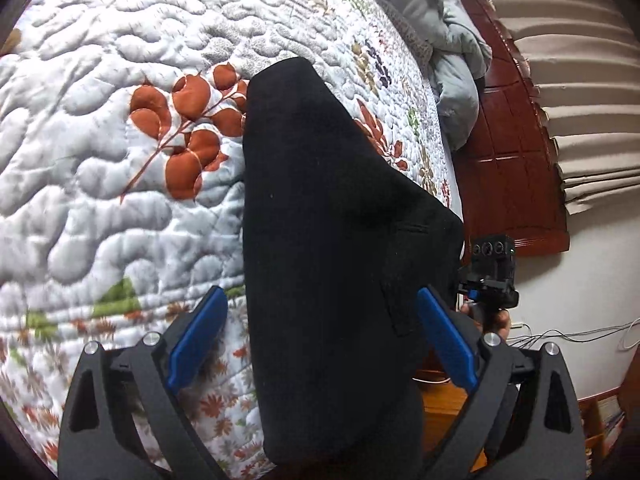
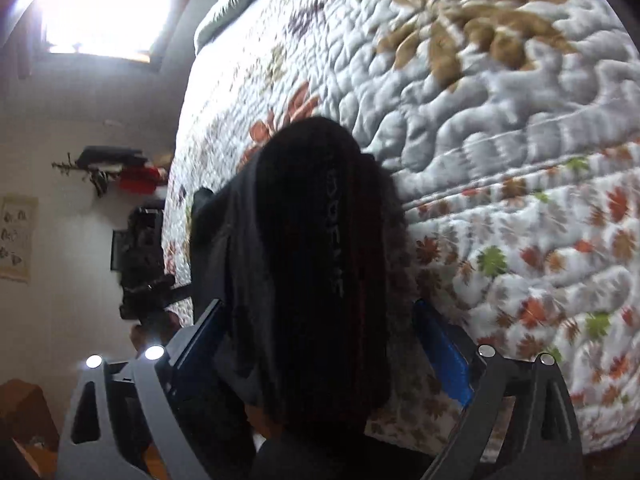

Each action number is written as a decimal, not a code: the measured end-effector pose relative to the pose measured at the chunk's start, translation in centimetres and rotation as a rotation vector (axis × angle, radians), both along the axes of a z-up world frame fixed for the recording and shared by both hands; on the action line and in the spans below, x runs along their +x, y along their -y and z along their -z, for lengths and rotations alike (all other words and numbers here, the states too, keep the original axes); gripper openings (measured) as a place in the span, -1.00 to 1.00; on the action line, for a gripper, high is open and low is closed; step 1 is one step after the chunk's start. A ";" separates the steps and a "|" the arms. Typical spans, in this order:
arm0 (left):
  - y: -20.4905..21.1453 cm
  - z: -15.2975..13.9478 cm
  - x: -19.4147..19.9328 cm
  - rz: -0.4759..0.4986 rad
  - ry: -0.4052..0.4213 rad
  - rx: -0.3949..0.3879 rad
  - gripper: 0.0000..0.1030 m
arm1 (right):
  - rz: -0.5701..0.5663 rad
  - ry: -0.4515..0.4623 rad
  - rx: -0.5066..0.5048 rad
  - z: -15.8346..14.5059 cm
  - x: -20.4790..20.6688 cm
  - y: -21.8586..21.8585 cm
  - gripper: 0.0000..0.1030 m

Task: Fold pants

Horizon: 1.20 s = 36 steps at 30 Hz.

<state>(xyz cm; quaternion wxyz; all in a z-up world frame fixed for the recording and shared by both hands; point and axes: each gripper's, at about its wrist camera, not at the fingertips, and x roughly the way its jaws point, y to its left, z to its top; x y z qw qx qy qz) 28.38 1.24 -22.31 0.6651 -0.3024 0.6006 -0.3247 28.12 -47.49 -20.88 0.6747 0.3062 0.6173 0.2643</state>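
With black fabric pants [image 1: 332,240] filling mid-frame between spread fingers of left gripper [image 1: 322,336] and right gripper [image 2: 316,344], grasp undeterminable, folding onto the floral quilted bedspread [image 1: 100,120] awaits.

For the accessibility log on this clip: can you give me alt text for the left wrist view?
Black pants fill the centre, running between the blue pads of the left gripper out over a floral quilted bedspread. The right gripper shows past the fabric's right edge, before a dark wooden headboard.
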 end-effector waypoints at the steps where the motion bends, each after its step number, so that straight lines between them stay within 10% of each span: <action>1: 0.3 0.2 0.2 0.012 -0.016 -0.018 0.85 | -0.014 -0.001 0.005 0.2 0.3 -0.3 0.87; 11: 2.6 1.5 0.3 0.079 -0.046 -0.050 0.79 | -0.058 0.009 0.044 0.6 0.4 -2.1 0.89; 14: 3.1 1.4 0.1 0.109 -0.035 0.045 0.13 | -0.051 0.013 -0.011 0.3 -0.2 -1.9 0.37; 20: 2.8 0.6 -0.3 0.080 -0.001 0.070 -0.40 | -0.049 0.088 -0.064 -2.6 -1.5 -2.3 -0.31; 36: -6.4 -7.2 0.7 -0.027 0.144 0.098 -0.48 | -0.165 0.251 -0.088 -10.8 2.0 -13.1 -0.40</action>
